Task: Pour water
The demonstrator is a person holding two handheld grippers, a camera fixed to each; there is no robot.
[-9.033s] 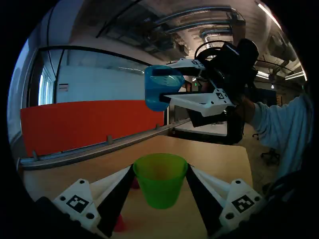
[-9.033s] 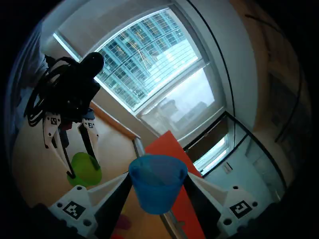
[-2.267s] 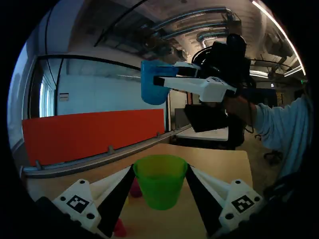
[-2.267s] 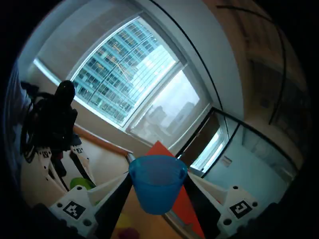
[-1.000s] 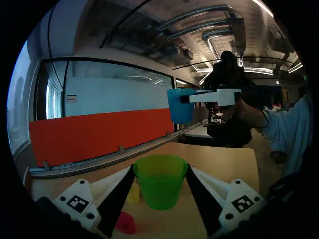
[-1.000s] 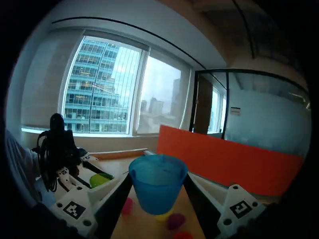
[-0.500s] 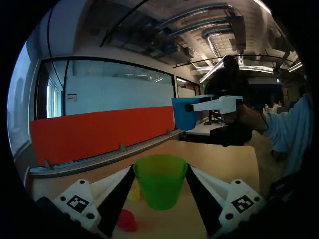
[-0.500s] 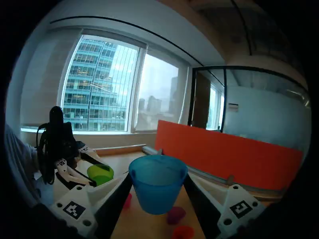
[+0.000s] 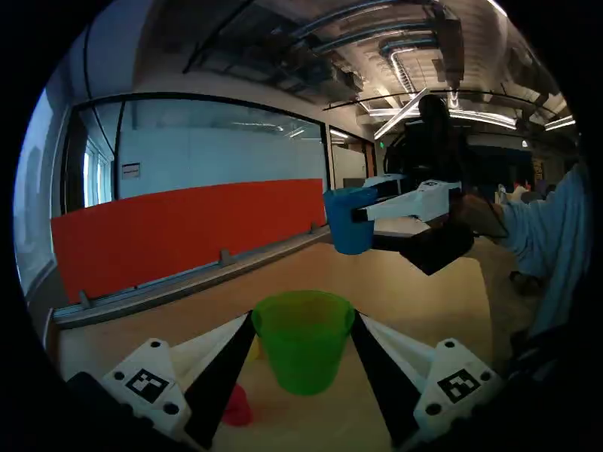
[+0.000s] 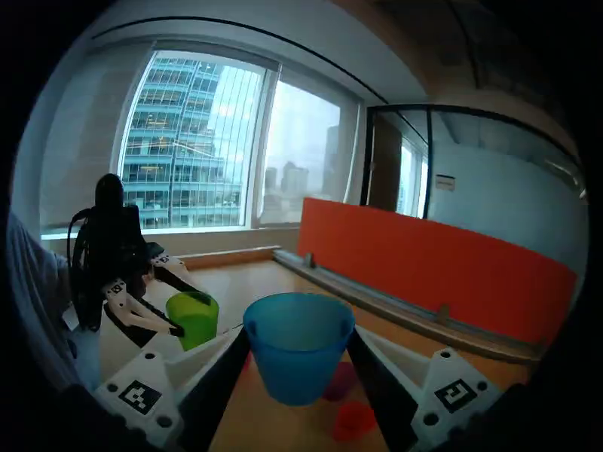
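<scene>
Wooden table, green cup (clamped), blue cup

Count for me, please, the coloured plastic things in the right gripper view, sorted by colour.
Blue cup: 1
Green cup: 1
Purple piece: 1
Red piece: 1
Total: 4, leaving out a pinkish sliver that is too hidden to identify.
</scene>
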